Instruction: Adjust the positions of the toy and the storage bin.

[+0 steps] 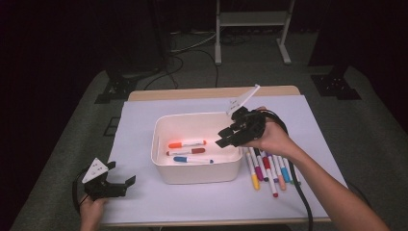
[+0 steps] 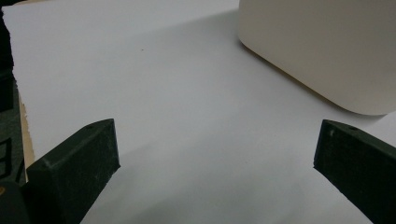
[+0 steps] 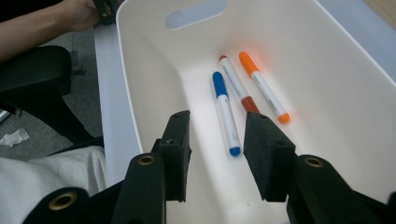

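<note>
A white bin (image 1: 197, 172) stands mid-table with three markers lying in it: orange (image 1: 186, 143), dark red (image 1: 185, 151) and blue (image 1: 192, 160). My right gripper (image 1: 226, 137) hovers over the bin's right rim, open, with nothing between its jaws. In the right gripper view its jaws (image 3: 217, 121) point down into the bin (image 3: 149, 70) at the blue marker (image 3: 225, 112), the dark red one (image 3: 237, 84) and the orange one (image 3: 264, 88). My left gripper (image 1: 120, 177) rests at the front left, open and empty (image 2: 217, 135), with the bin's wall (image 2: 322, 46) ahead to the right.
Several more markers (image 1: 269, 168) lie in a row just right of the bin. A white paper sheet (image 1: 144, 115) covers the tabletop. A metal stand (image 1: 252, 29) and cables are on the floor behind the table. A cable (image 1: 303, 192) trails along my right forearm.
</note>
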`<state>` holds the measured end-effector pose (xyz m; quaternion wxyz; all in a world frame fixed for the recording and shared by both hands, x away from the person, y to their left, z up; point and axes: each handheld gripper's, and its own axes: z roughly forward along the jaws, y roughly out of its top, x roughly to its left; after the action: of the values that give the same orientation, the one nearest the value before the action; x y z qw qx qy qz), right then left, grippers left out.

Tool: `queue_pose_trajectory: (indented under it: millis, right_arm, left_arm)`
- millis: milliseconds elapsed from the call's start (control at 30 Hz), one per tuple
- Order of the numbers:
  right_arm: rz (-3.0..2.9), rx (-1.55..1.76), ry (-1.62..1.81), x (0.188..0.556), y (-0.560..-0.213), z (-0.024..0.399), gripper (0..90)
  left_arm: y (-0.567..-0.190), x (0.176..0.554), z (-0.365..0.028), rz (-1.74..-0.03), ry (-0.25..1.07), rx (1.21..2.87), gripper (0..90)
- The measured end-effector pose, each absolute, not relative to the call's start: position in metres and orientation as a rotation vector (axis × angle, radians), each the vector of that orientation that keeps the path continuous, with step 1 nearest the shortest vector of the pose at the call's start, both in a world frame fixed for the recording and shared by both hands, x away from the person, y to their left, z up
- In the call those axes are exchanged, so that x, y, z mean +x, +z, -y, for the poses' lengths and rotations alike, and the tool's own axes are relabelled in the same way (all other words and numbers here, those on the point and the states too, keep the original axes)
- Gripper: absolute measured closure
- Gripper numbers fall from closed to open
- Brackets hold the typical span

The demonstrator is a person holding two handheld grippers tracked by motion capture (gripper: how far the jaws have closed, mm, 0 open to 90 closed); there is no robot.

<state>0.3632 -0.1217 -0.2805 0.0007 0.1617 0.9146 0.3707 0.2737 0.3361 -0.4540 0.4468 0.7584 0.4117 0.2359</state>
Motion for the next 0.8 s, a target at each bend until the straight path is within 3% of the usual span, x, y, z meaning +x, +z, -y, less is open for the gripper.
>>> queue_pose_trajectory:
  millis: [333,667,800]
  right_arm:
    - [-2.779,0.651,1.207,0.354,-0.278,0.182,58.0]
    - [-2.704,0.845,1.189,0.348,-0.307,0.248,56.6]
    - [-2.689,0.948,1.148,0.347,-0.335,0.275,57.3]
  left_arm:
    - [-0.454,0.273,-0.336,-1.016,0.593,1.883,0.0]
    - [-0.454,0.273,-0.335,-1.015,0.598,1.893,0.0]
    - [-0.454,0.273,-0.335,-1.011,0.604,1.891,0.0]
